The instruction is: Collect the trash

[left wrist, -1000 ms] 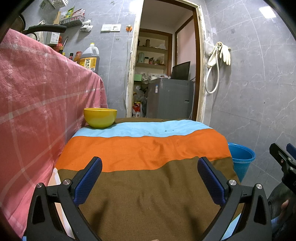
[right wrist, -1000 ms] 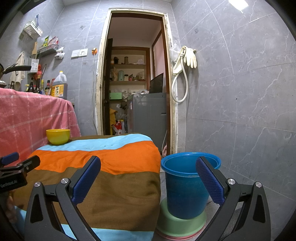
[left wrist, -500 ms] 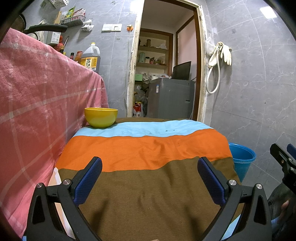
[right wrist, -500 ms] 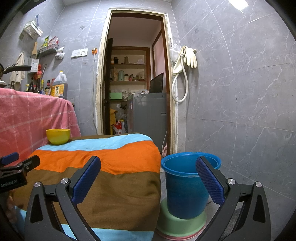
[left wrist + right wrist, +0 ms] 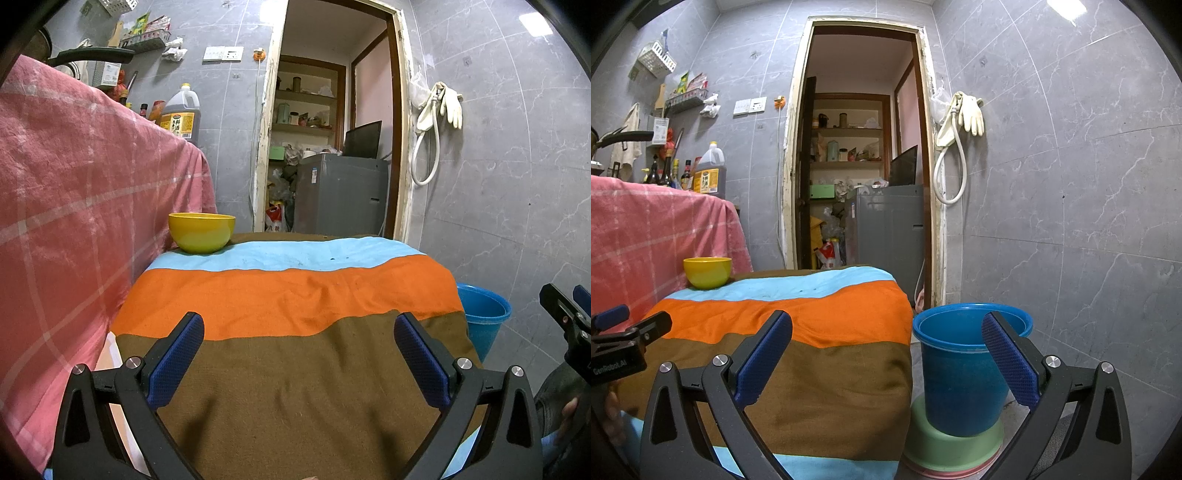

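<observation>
A table with a striped cloth (image 5: 295,295) of blue, orange and brown bands fills the left wrist view. A yellow bowl (image 5: 201,232) stands at its far left corner; it also shows in the right wrist view (image 5: 707,272). A blue bucket (image 5: 964,365) stands on the floor right of the table, on a green basin (image 5: 955,445). My left gripper (image 5: 299,336) is open and empty above the brown band. My right gripper (image 5: 886,336) is open and empty, near the table's right edge and the bucket. No loose trash shows on the cloth.
A pink checked cloth (image 5: 74,206) covers a higher counter on the left, with an oil jug (image 5: 181,116) and bottles on it. An open doorway (image 5: 332,147) behind the table shows a grey appliance (image 5: 341,195). Tiled wall (image 5: 1071,184) on the right carries gloves and a hose.
</observation>
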Demonstrator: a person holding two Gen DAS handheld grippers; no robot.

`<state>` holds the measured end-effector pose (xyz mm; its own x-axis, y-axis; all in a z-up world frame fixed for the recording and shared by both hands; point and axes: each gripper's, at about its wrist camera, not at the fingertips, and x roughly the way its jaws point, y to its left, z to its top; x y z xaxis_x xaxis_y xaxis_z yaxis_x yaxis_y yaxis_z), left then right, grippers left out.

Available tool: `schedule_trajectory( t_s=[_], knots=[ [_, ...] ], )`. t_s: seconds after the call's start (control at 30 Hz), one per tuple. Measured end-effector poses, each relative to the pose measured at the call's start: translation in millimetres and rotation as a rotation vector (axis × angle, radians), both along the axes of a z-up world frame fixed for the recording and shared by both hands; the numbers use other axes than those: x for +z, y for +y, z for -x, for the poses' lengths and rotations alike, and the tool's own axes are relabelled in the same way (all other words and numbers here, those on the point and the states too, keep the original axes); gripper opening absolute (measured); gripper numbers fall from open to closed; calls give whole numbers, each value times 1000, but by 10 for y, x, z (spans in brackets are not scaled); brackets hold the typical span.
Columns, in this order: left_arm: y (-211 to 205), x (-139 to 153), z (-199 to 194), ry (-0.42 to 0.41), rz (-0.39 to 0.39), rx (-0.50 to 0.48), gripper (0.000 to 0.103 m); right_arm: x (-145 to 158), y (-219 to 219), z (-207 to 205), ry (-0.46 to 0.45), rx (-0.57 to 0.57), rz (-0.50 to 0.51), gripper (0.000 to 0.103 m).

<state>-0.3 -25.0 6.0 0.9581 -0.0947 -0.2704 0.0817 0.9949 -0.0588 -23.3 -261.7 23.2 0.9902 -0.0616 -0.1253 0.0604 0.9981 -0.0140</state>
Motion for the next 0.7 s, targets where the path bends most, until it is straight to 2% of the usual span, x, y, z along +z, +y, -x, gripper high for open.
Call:
schedule_trajectory(
  t_s=[0.7],
  knots=[
    [3, 6, -2, 2, 0, 0, 101, 1, 23, 6, 0, -2, -1, 103]
  ],
)
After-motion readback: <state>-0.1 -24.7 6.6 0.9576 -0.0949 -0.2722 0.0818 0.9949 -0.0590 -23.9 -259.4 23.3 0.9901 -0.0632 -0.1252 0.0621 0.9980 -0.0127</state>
